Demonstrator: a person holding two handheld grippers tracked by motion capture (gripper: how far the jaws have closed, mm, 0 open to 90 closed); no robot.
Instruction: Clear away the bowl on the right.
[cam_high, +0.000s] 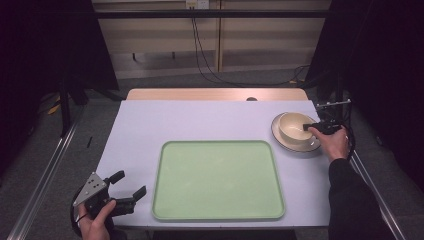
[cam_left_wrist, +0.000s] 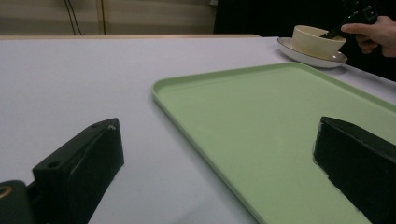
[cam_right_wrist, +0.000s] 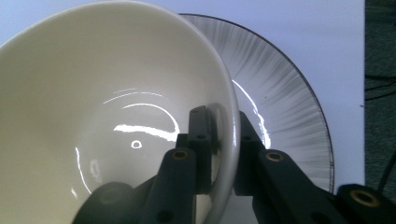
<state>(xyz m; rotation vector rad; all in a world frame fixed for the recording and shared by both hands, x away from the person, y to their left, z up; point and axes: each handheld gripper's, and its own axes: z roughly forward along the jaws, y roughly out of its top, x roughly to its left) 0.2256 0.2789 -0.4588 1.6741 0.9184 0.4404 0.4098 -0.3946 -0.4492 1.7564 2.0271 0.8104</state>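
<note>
1. Bowl (cam_right_wrist: 107, 121) sits on the plate (cam_right_wrist: 285, 116), at the plate's middle, right of and beyond the tray (cam_high: 218, 180).
2. Right gripper (cam_right_wrist: 223, 140) has its jaws clamped on the bowl's near rim, one jaw inside the wall and one outside, between bowl and plate.
3. Lift straight up first, so the foot clears the plate without dragging it; a one-sided rim pinch will likely let the bowl tip, so keep it slow.
4. Right hand (cam_high: 334, 142) reaches in from the plate's near right side, with the gripper angled down over the rim; how deep the bite goes is hard to judge.
5. Left gripper (cam_high: 126, 192) rests low, left of the tray and far from the plate, jaws wide apart and holding nothing.
</note>
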